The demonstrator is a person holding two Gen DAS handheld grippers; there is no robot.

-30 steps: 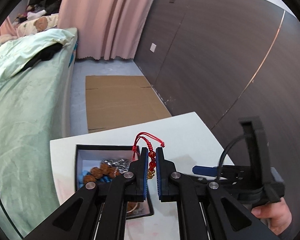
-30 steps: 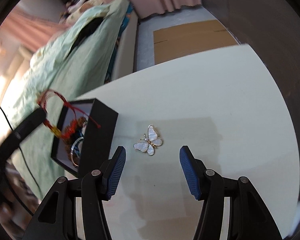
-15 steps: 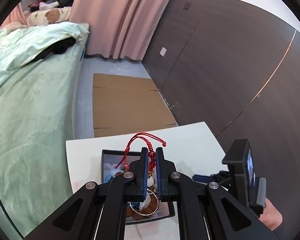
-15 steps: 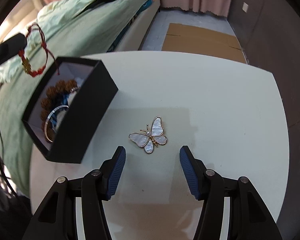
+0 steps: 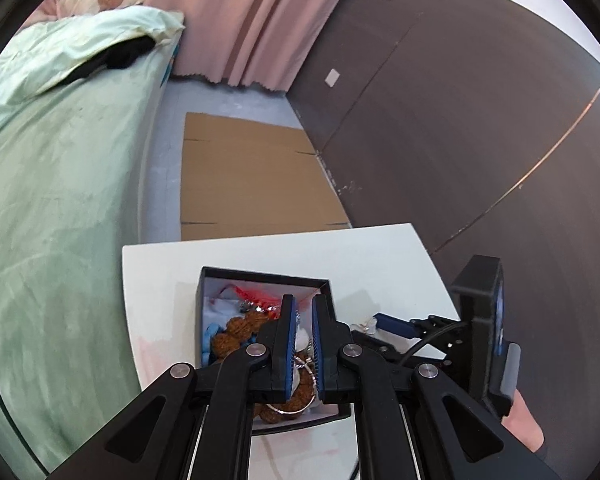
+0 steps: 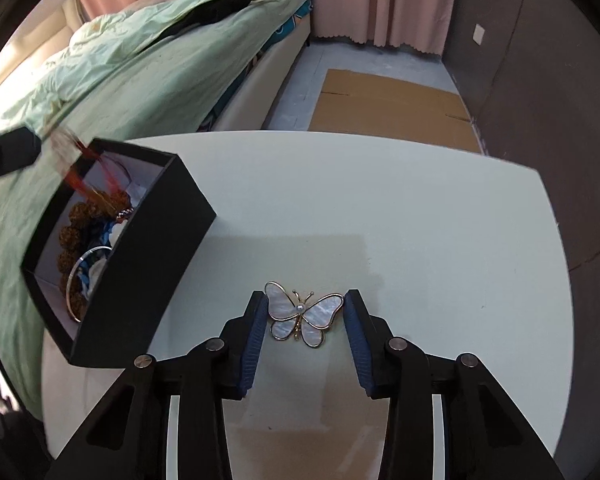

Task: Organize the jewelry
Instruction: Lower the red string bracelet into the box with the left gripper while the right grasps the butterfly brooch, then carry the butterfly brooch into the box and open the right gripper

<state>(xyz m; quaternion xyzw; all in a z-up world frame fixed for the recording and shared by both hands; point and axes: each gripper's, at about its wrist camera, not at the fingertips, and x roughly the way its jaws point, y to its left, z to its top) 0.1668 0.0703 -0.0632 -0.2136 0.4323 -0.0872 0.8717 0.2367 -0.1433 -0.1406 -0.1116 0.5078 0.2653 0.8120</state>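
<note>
Right wrist view – right claw (image 6: 305, 312) closing around butterfly brooch (image 6: 303, 315), previously wider

Both fisheye views are evenly and softly lit, with no glare. Straight lines bow strongly toward the dark circular vignette at each frame edge. In the right wrist view, the red corded bracelet (image 6: 80, 168) is motion-blurred, and a faint rectangular shadow lies on the white rectangular table (image 6: 420, 220).

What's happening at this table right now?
A person with a gripper in each hand is putting jewelry into a black box. The left gripper, nearly shut, lowers a red cord bracelet into it. The right gripper is closing around a butterfly brooch lying on the white table.
</note>
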